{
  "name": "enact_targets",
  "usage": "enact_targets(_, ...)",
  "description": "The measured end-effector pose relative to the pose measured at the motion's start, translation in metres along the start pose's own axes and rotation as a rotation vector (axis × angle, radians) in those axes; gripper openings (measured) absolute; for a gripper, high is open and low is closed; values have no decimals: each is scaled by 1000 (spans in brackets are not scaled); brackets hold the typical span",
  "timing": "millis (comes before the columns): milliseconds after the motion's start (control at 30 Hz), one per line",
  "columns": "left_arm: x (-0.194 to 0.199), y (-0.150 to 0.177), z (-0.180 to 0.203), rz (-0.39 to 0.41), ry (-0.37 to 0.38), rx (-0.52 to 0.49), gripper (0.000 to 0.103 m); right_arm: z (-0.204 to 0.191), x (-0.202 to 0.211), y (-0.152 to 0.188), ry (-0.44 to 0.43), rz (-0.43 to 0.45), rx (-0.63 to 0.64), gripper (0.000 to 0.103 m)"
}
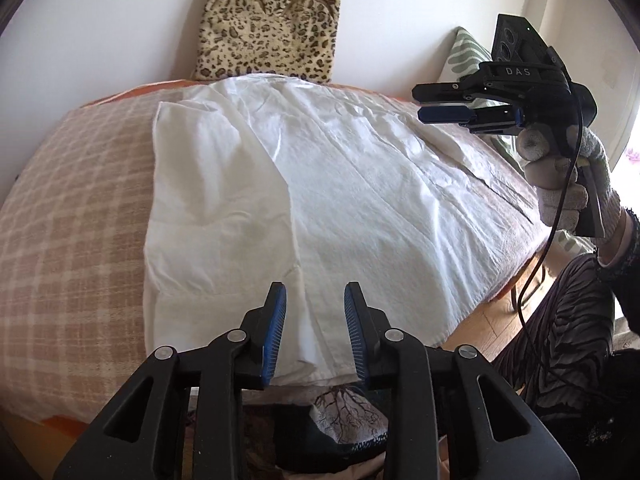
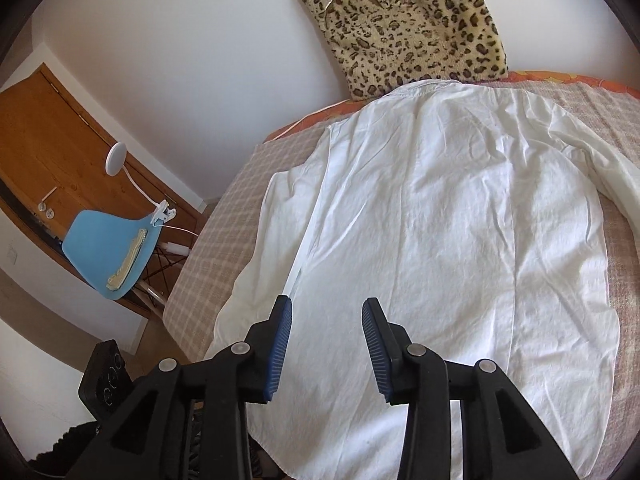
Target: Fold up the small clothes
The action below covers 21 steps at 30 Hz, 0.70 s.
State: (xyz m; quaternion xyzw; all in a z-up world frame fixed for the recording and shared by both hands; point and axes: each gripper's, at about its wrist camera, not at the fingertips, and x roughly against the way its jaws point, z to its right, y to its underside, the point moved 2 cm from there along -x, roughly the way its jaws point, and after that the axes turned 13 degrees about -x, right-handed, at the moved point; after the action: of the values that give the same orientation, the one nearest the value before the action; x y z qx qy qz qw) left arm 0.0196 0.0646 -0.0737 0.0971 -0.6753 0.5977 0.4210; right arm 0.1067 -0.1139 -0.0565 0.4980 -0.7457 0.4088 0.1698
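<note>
Now | white creased shirt [image 2: 440, 220] flat | checked woven blanket [image 1: 72, 200] | leopard-print cushion [image 2: 408, 24]

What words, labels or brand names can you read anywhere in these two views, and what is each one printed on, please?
"DAS": raised letters on the black body of the right claw, seen from the left wrist view.
No other readable text; the white shirt and leopard-print cushion show none.

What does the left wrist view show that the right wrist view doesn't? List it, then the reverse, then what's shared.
Left wrist only: the right gripper raised in a gloved hand, jaws apart and empty, and a green-patterned cushion.
Right wrist only: a blue chair, clip lamp and wooden door.
Both: the white shirt on the checked bed cover and the leopard-print cushion.
</note>
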Motion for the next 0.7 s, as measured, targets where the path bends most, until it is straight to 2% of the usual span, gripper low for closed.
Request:
enact_targets(33,5,2,-13,16,-34,37,39,-7,-4,-7,1,-1,18,43)
enact_targets(133,14,13,-50,35,-116,160,42,-31,-21,-27,-11,-11,61,47)
enact_targets(233,12,30,-83,19,-100,296,42,-64,-51,-47,-21,-41,106,64)
enact_targets(267,10,37,-88,6,-92,322,42,-76,-63,-52,-15,-53,125,64)
enact_targets(467,-9,55,-88,-57,-34,373,42,-127,-153,-77,-3,-212,114,64)
enact_targets(600,-9,54,-83,-46,-7,360,42,-147,-205,-87,92,-255,124,64)
enact_targets(700,-11,55,-80,-43,15,369,42,-153,-242,-94,207,-274,129,64)
